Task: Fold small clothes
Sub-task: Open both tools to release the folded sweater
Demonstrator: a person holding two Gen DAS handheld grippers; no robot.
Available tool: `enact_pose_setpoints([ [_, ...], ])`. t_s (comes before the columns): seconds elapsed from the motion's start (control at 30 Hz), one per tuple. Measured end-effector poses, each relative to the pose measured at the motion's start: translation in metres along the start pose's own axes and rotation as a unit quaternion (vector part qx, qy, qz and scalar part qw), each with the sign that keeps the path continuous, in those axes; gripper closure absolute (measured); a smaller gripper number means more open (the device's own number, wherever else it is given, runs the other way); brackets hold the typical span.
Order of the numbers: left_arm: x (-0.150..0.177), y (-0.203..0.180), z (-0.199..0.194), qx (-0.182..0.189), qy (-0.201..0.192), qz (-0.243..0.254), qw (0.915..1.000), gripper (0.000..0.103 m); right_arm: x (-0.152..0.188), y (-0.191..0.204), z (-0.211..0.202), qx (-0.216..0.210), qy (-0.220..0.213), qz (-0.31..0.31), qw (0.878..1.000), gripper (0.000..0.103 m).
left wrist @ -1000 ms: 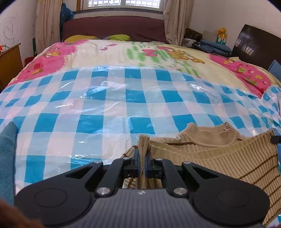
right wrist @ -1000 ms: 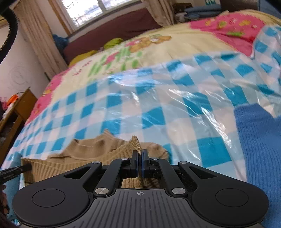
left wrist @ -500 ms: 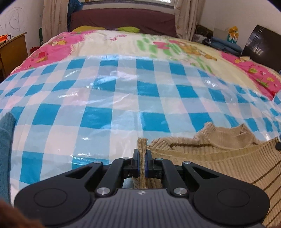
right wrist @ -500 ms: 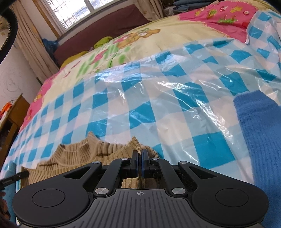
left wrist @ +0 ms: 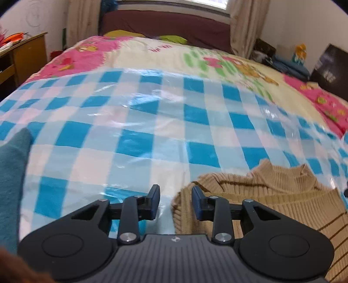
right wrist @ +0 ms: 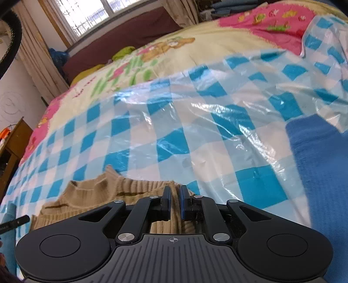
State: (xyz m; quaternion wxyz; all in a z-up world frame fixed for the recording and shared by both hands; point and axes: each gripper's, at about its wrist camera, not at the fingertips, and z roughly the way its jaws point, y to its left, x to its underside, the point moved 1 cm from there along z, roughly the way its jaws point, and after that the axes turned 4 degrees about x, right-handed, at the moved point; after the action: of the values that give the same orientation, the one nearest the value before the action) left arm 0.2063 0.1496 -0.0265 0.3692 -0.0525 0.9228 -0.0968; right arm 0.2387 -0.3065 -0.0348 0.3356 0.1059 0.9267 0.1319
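Both tools' jaws just opening, left tool (left wrist: 175,201) now apart off the sweater (left wrist: 271,196) edge, right tool (right wrist: 175,201) slightly parted, cloth between its pads, sweater flat on bed beneath both.

A home bedroom: a bed (left wrist: 165,56) with cartoon quilt, curtained window (right wrist: 91,13), wooden bedside desk (left wrist: 26,54).

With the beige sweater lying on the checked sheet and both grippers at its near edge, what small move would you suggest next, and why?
Probably draw both grippers back clear of the beige sweater. The left gripper has just been opening, its pads apart with the sweater's edge lying loose between them; the right gripper has just begun opening, cloth still in its narrow gap. The fold seems laid on the checked sheet.
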Motion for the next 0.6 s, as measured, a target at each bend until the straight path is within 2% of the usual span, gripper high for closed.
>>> enact_pose_setpoints([
  [0.1,0.005,0.007,-0.022,-0.003,-0.010,-0.007,0.9999,0.064,0.014,0.007,-0.029,-0.003,-0.004,-0.027,1.000,0.091],
  [0.17,0.015,0.009,-0.041,0.007,-0.008,-0.012,0.9999,0.061,0.032,0.013,-0.050,-0.013,0.000,-0.046,0.999,0.088],
  [0.3,0.060,-0.007,-0.074,0.046,0.017,0.008,0.9988,0.058,0.076,0.018,-0.081,-0.039,0.029,-0.074,0.996,0.088],
  [0.43,0.102,-0.030,-0.073,0.066,0.052,0.051,0.9952,0.058,0.114,0.023,-0.086,-0.045,0.061,-0.112,0.991,0.088],
  [0.5,0.113,-0.031,-0.060,0.043,0.060,0.060,0.9954,0.058,0.121,0.020,-0.080,-0.030,0.070,-0.110,0.991,0.089],
  [0.57,0.116,-0.023,-0.049,0.017,0.066,0.060,0.9959,0.057,0.121,0.012,-0.074,-0.011,0.070,-0.107,0.992,0.103],
  [0.6,0.116,-0.015,-0.045,0.008,0.068,0.051,0.9963,0.055,0.120,0.007,-0.071,-0.005,0.072,-0.103,0.992,0.103],
])
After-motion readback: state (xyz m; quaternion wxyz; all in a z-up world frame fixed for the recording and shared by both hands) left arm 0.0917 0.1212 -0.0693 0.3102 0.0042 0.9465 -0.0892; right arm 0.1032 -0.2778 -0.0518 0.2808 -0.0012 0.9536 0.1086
